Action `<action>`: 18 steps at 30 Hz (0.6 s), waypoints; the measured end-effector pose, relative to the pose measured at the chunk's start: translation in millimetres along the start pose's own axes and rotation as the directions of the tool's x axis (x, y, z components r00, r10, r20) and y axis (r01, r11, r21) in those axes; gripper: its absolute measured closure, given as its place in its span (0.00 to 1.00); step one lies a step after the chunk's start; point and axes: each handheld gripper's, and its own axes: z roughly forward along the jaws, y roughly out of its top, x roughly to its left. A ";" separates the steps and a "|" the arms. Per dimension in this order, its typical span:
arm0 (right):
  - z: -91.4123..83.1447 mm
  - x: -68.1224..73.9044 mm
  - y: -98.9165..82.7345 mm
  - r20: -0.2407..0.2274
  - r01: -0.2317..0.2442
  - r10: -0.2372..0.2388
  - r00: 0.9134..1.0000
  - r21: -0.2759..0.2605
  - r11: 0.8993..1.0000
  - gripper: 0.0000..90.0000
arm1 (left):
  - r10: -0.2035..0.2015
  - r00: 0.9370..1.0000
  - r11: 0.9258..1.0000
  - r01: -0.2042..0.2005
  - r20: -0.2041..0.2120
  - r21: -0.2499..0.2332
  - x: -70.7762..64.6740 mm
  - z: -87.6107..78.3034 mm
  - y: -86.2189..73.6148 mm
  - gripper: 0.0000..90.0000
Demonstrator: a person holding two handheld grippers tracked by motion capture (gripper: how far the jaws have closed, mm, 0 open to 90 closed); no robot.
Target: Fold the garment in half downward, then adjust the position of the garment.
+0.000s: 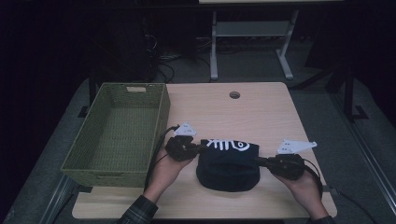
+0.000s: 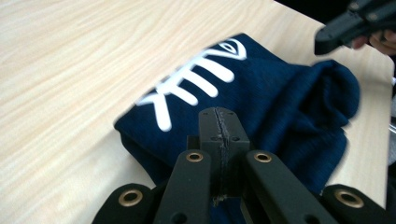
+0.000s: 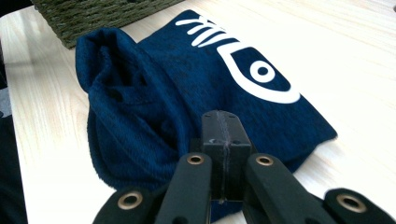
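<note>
A folded dark blue cloth (image 1: 229, 163) with a white fish-skeleton print lies on the wooden table (image 1: 261, 107), near its front edge. My left gripper (image 1: 200, 148) is at the cloth's left edge, jaws shut, pads pinched on the fabric (image 2: 280, 93) that runs in under them. From the other side, my right gripper (image 1: 257, 161) closes on the right edge, pads together over the cloth (image 3: 187, 70). In the left gripper view its own tips (image 2: 218, 122) sit over the print, with the right gripper (image 2: 327, 37) at the top right. The right gripper's tips (image 3: 223, 123) rest on the bunched near edge.
A green woven basket (image 1: 161, 112) stands on the table's left side, close to the left hand; its wall (image 3: 93, 14) shows beyond the cloth. A round cable hole (image 1: 235, 94) marks the table's back. A white desk frame (image 1: 214, 51) stands on the floor behind.
</note>
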 end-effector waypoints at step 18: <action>17.3 10.3 -3.3 -0.051 0.038 -0.036 0.998 0.038 0.999 1.00 | 0.015 0.999 0.996 -0.012 -0.037 0.087 23.8 51.3 8.3 1.00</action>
